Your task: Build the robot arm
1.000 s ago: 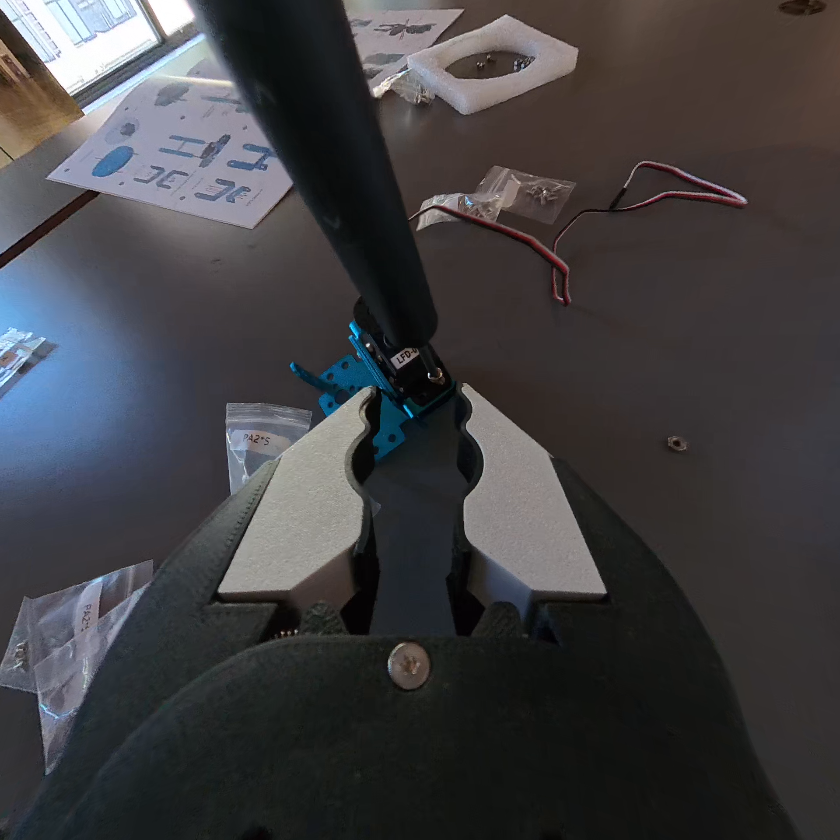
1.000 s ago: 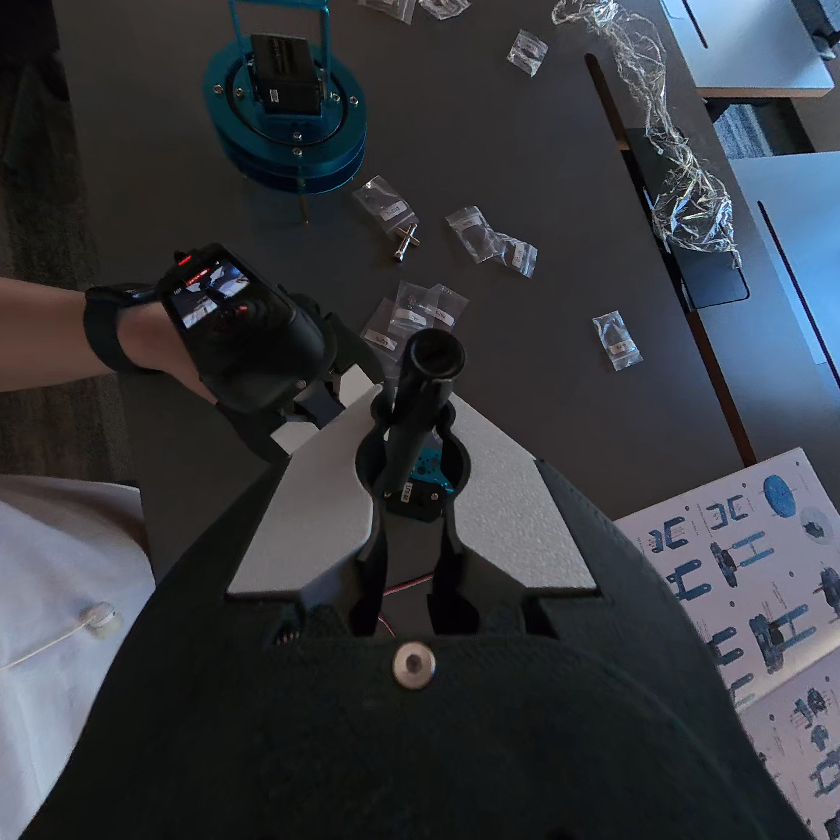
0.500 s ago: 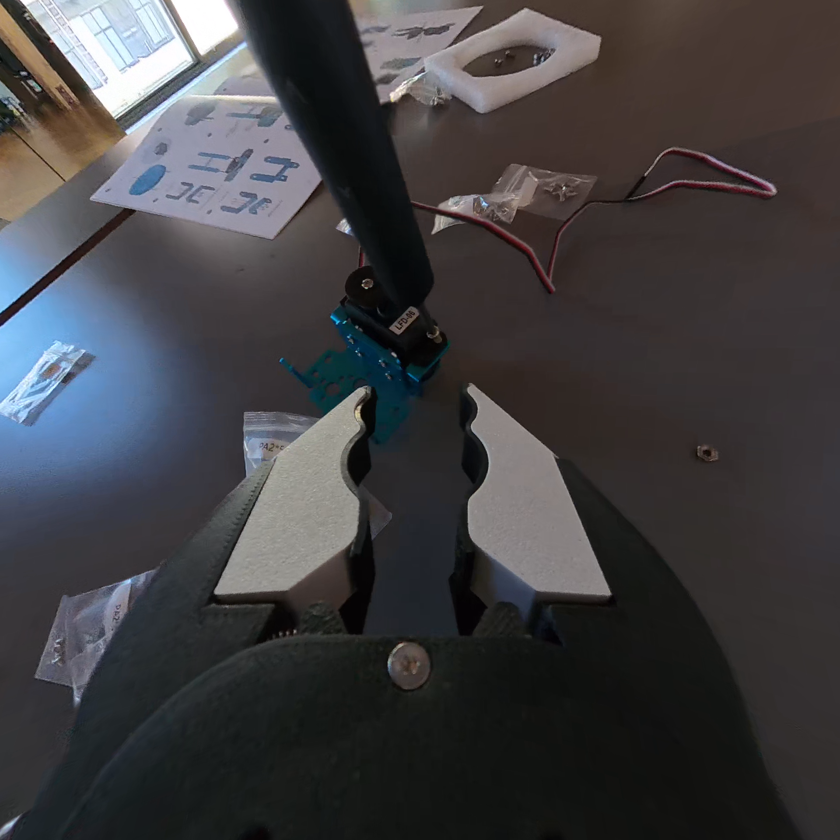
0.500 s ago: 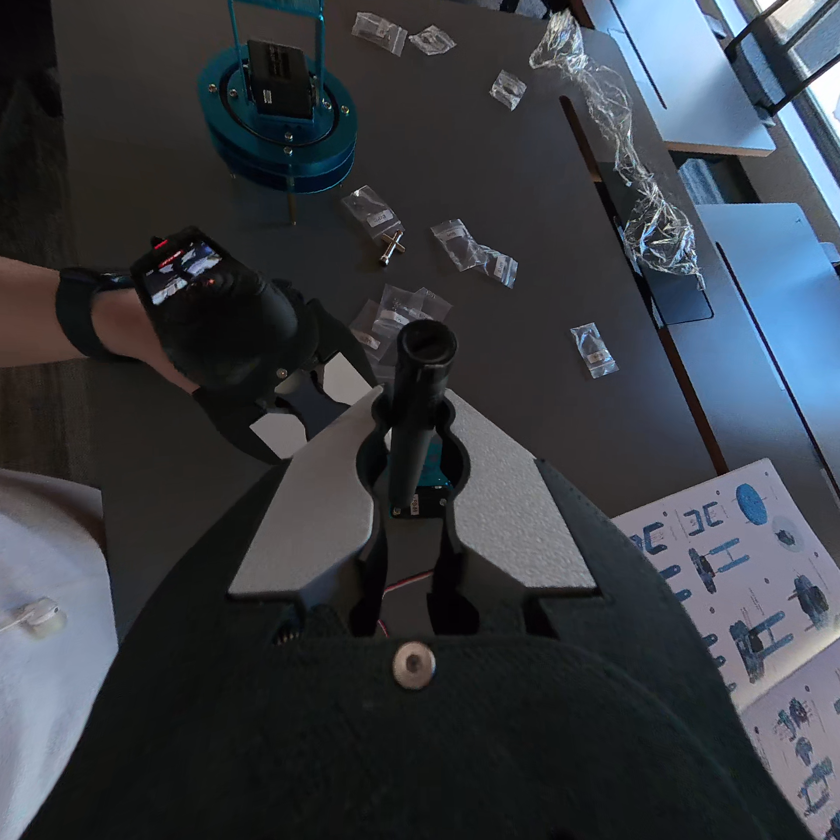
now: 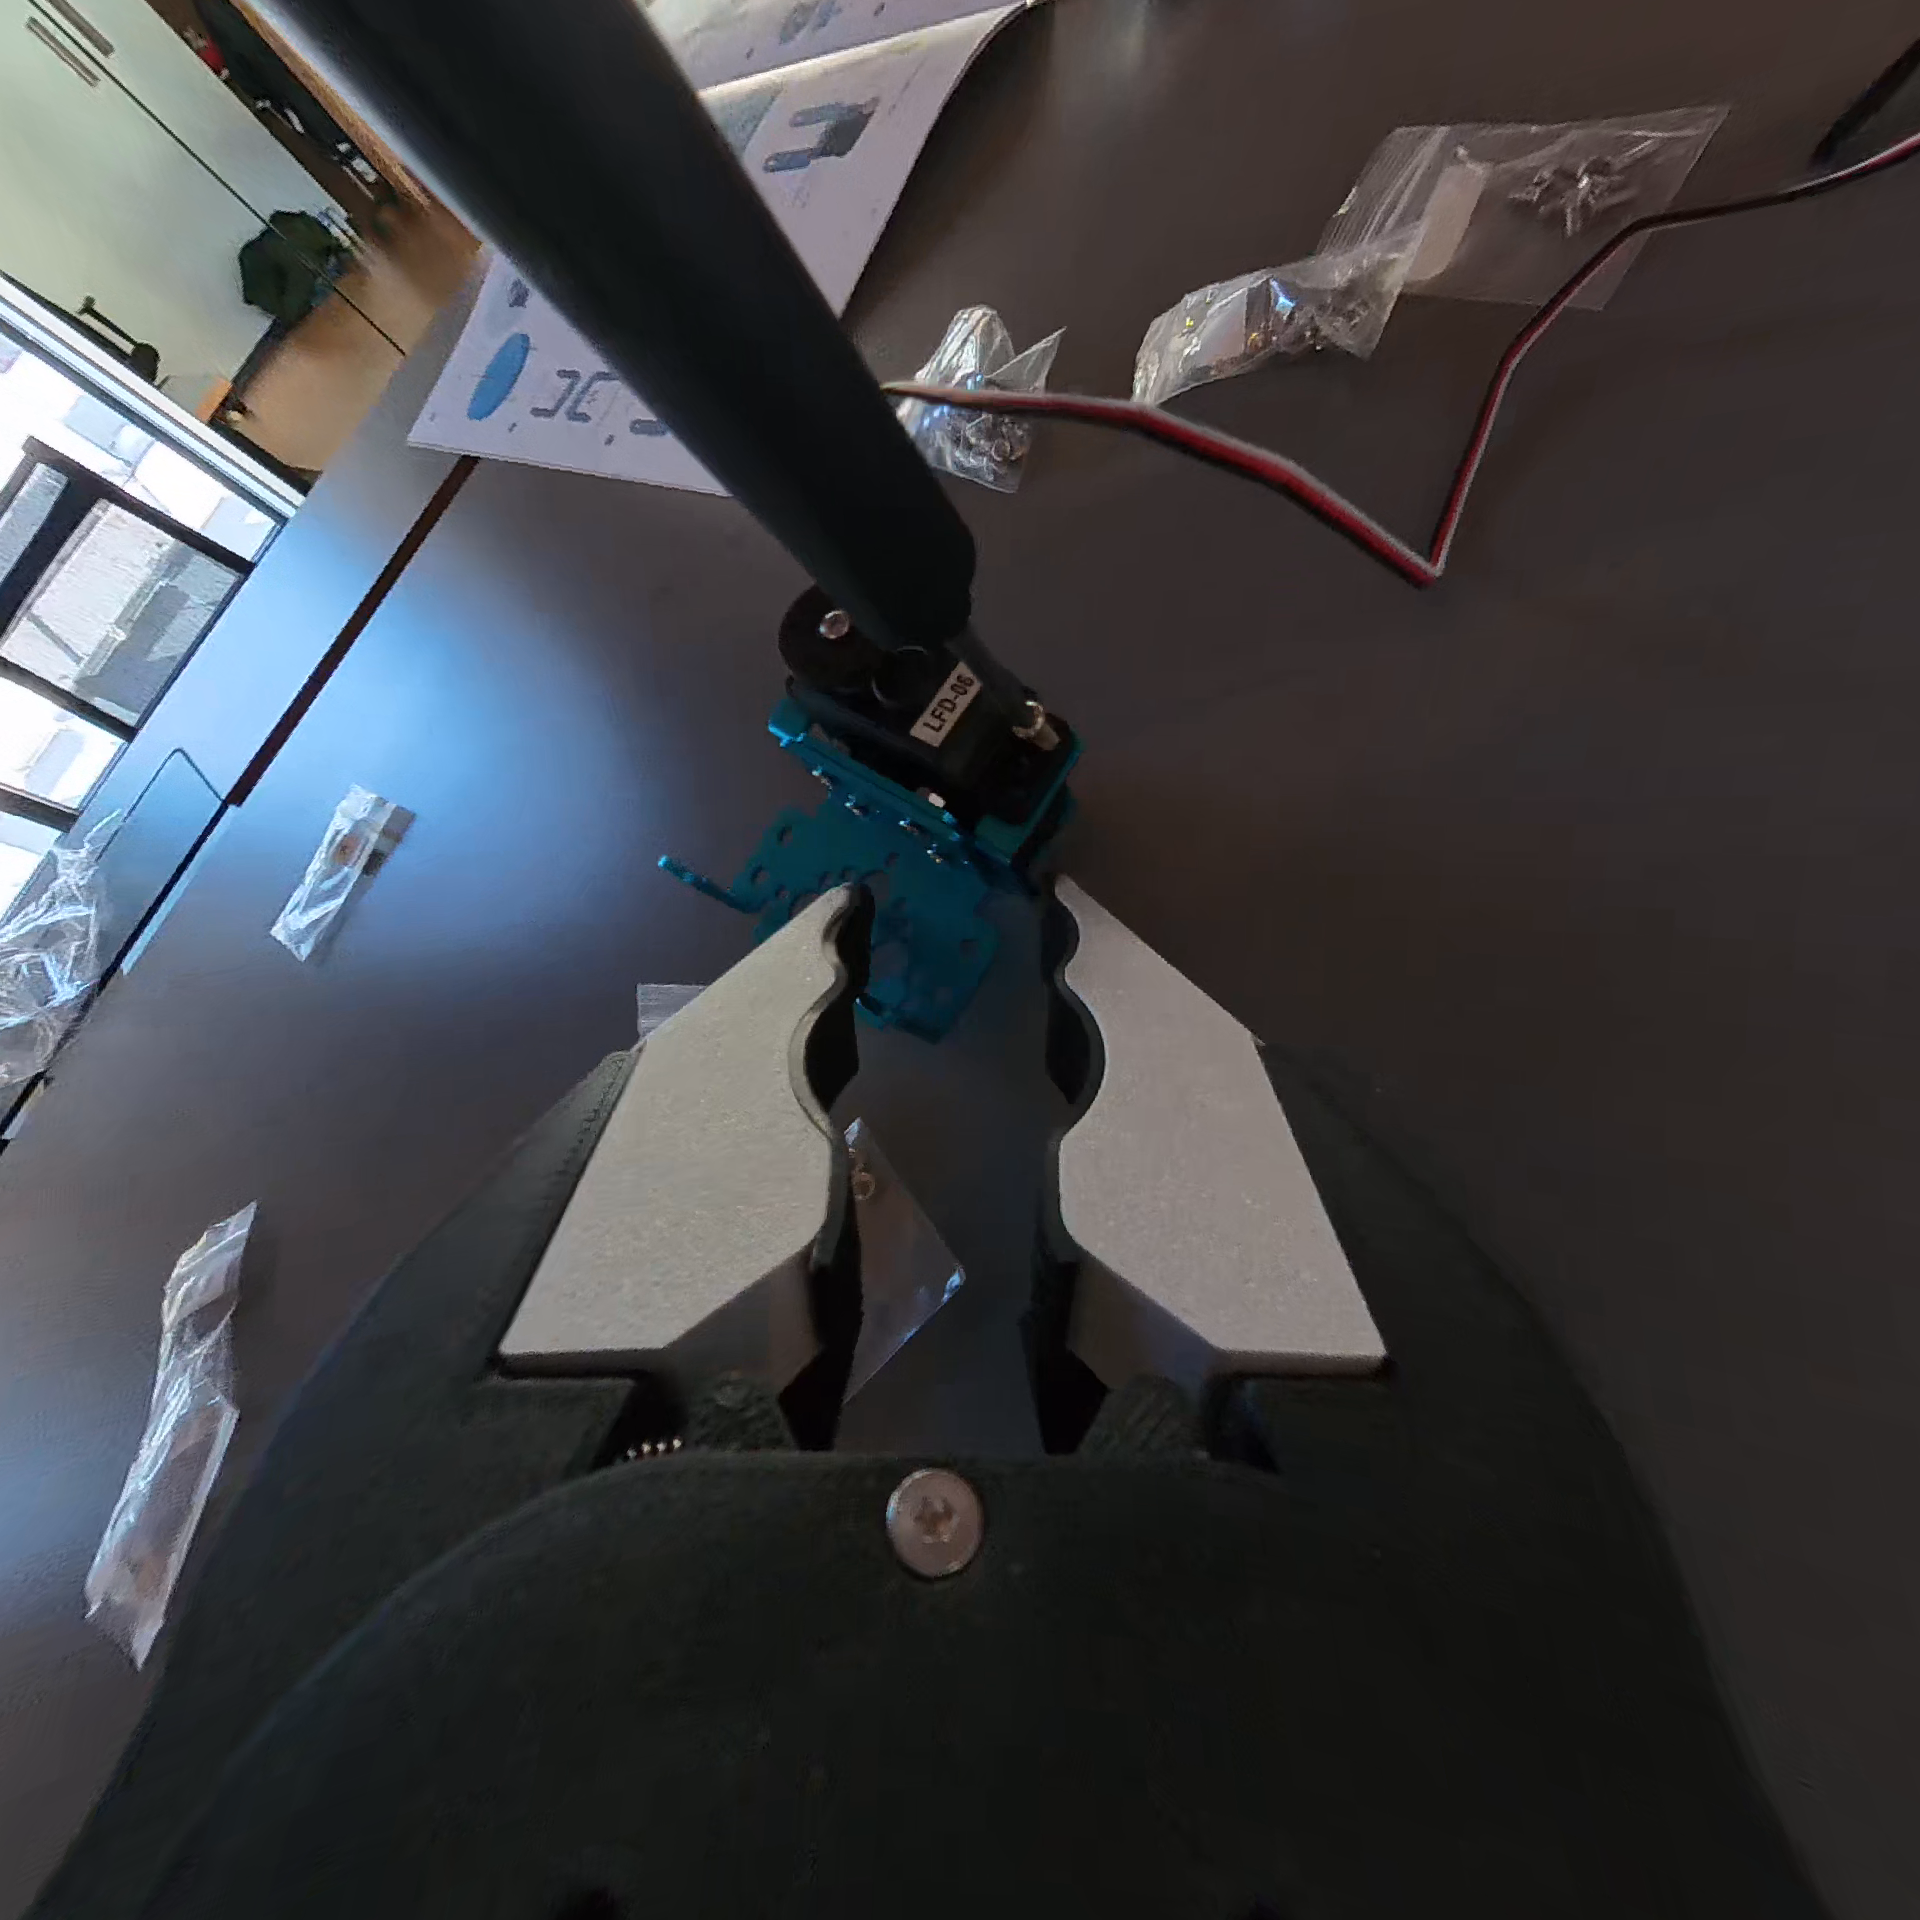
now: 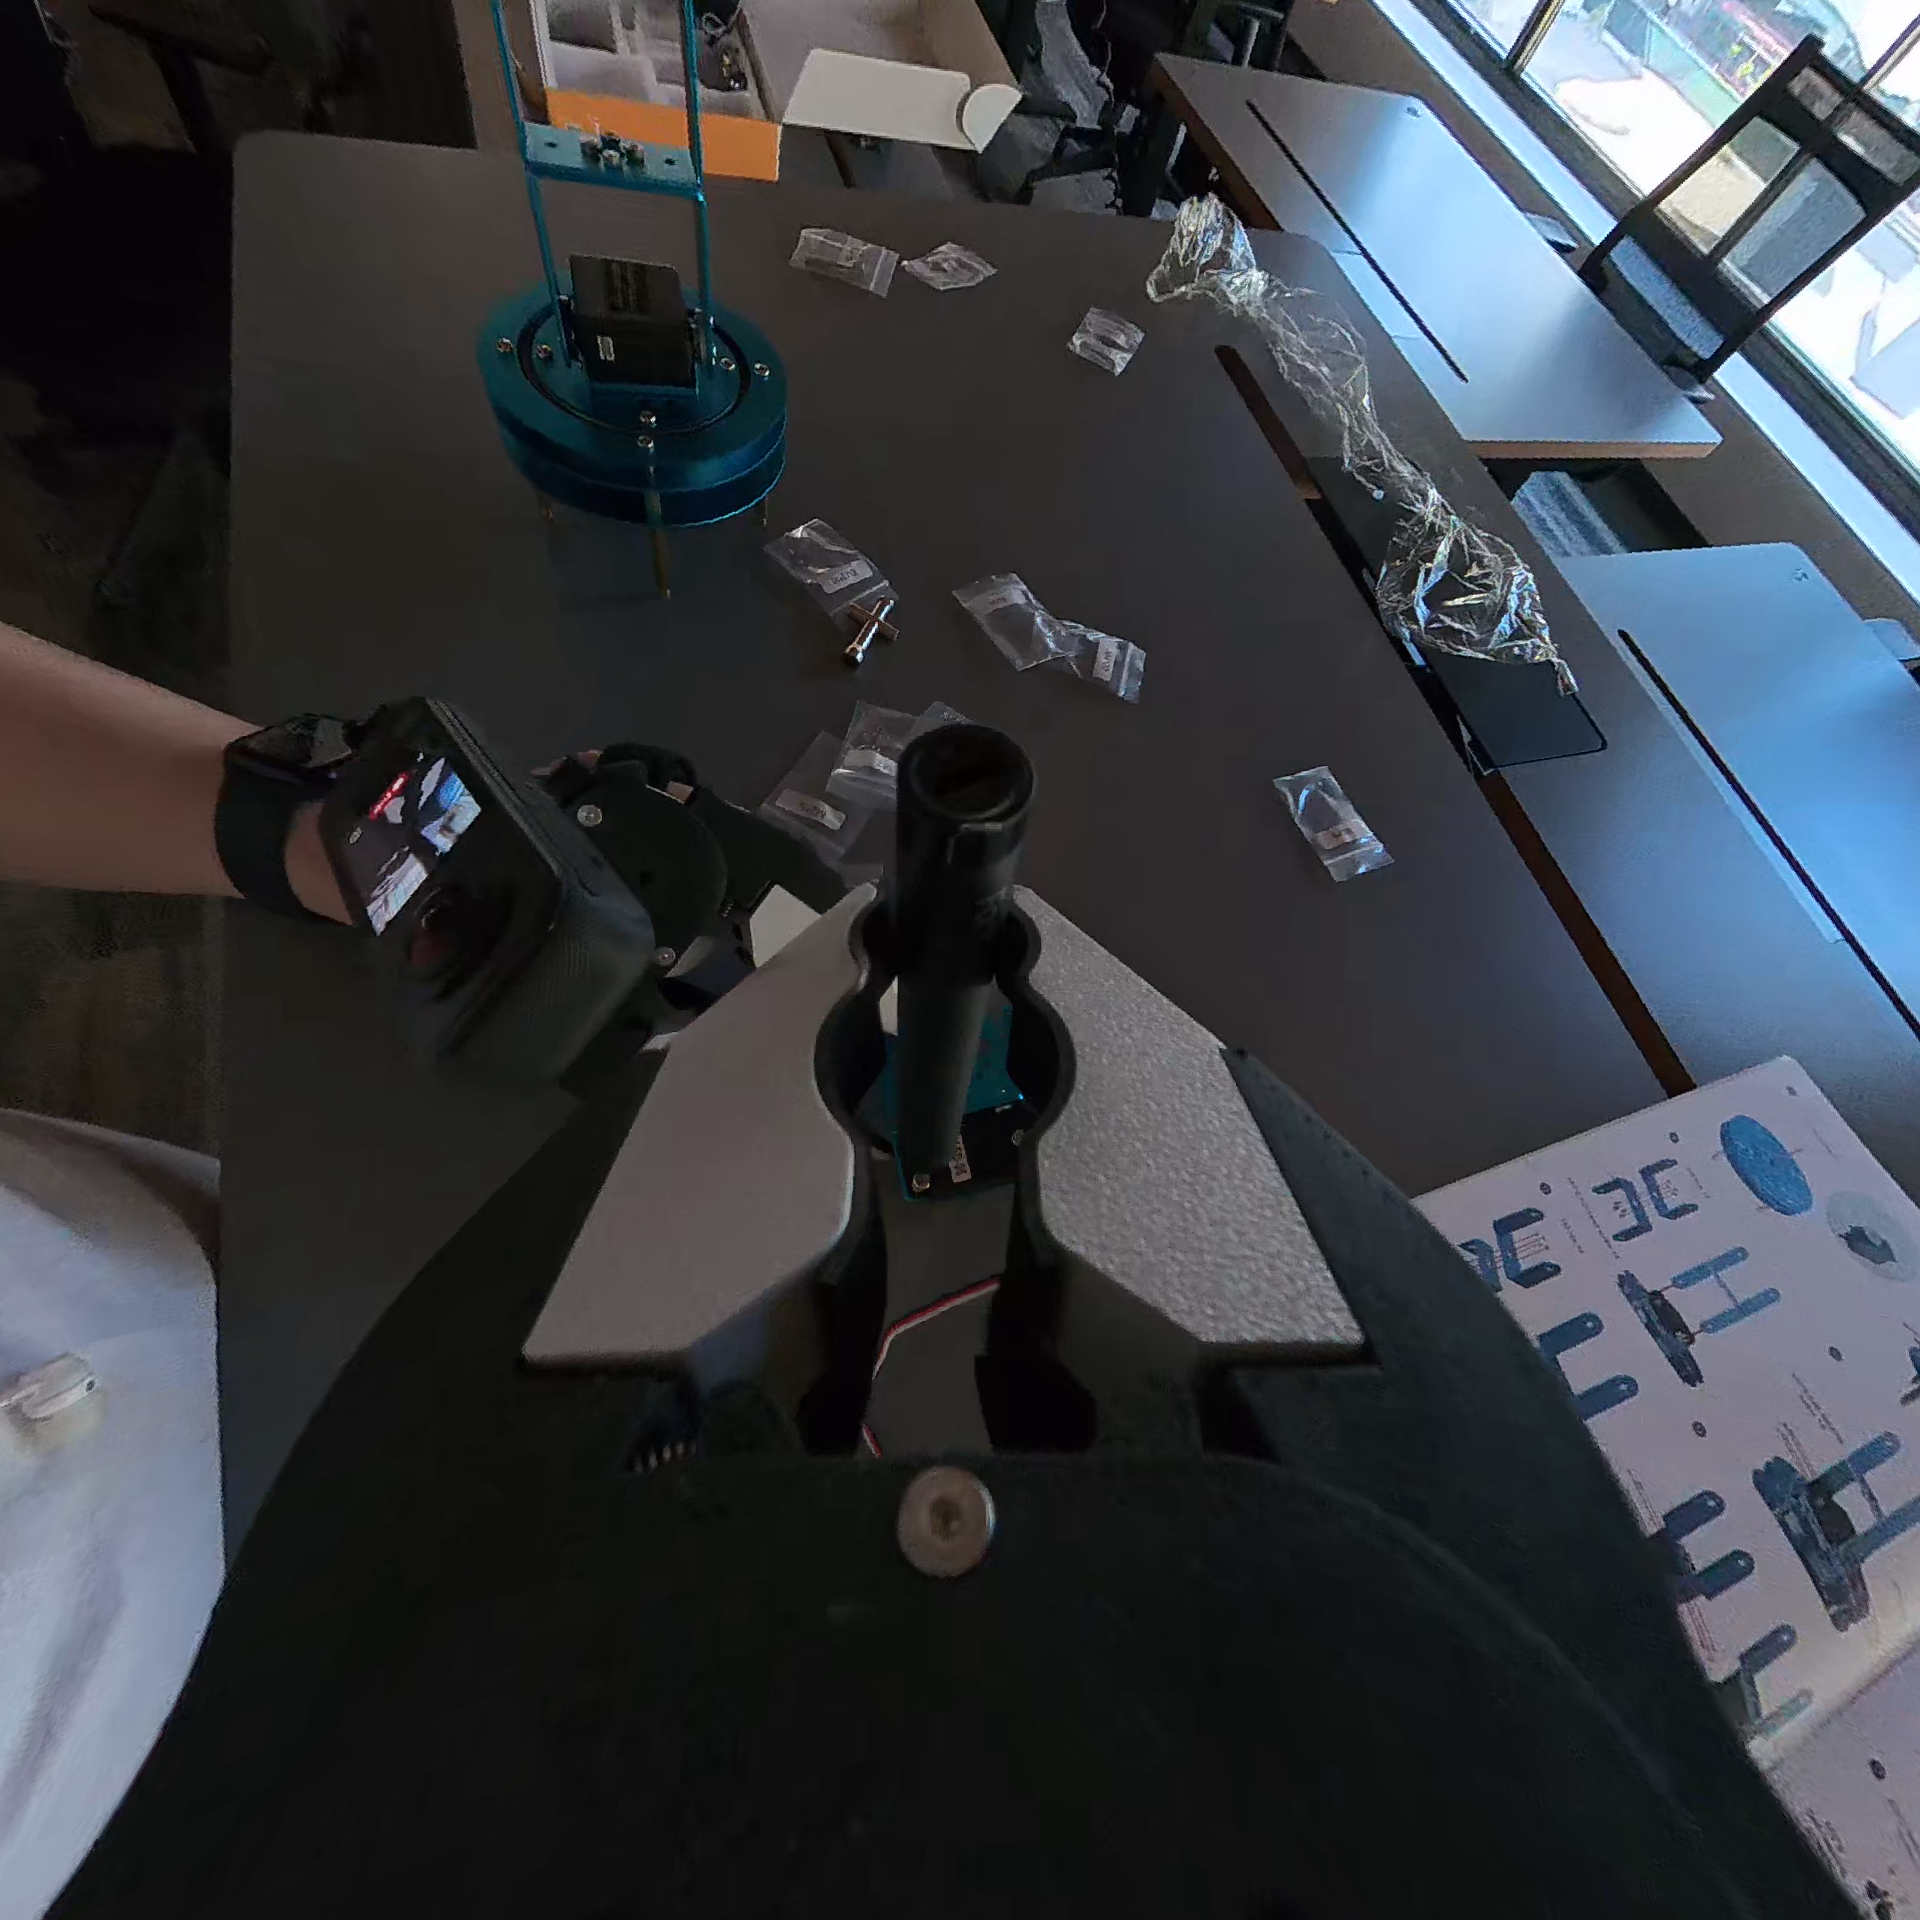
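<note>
A dark grey table (image 6: 1195,540) carries a round blue metal base (image 6: 634,416) and printed sheets (image 6: 1714,1351). The right gripper (image 6: 940,935) clamps a black cylindrical tool handle (image 6: 951,935) standing on a black servo in a blue bracket (image 5: 914,769). The left gripper (image 5: 951,914), jaws parted and empty, sits just beside the bracket.

Left gripper (image 5: 951,920) hangs with fingers (image 5: 727,1132) parted just short of a blue bracket (image 5: 883,883) carrying a black servo (image 5: 935,717), a black tool handle (image 5: 665,260) pressing onto it on the dark counter (image 5: 1558,935).
</note>
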`<move>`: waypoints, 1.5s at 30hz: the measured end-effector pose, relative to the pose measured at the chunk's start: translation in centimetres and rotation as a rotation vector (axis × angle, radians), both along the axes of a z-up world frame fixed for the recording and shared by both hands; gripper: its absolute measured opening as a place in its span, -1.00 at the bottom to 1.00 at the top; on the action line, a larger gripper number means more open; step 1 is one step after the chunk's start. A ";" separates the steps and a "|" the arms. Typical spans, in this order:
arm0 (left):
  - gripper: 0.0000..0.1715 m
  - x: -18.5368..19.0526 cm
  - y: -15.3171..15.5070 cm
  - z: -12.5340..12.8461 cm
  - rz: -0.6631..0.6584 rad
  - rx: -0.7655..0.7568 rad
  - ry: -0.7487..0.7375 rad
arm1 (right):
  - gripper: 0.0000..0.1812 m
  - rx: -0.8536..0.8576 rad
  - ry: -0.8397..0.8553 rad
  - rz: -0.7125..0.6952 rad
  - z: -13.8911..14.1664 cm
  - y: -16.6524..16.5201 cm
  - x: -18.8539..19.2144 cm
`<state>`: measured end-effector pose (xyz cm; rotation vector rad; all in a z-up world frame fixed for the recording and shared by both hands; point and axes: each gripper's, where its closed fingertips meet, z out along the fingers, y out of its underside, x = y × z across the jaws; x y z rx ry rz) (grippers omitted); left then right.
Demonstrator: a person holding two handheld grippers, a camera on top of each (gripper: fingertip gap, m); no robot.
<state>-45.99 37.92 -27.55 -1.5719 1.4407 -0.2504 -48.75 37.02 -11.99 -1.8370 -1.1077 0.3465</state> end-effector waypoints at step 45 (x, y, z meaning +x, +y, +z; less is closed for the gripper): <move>-0.96 1.5 0.9 -0.3 0.064 -0.096 -0.018 | -0.80 0.058 0.220 0.037 0.5 0.3 3.5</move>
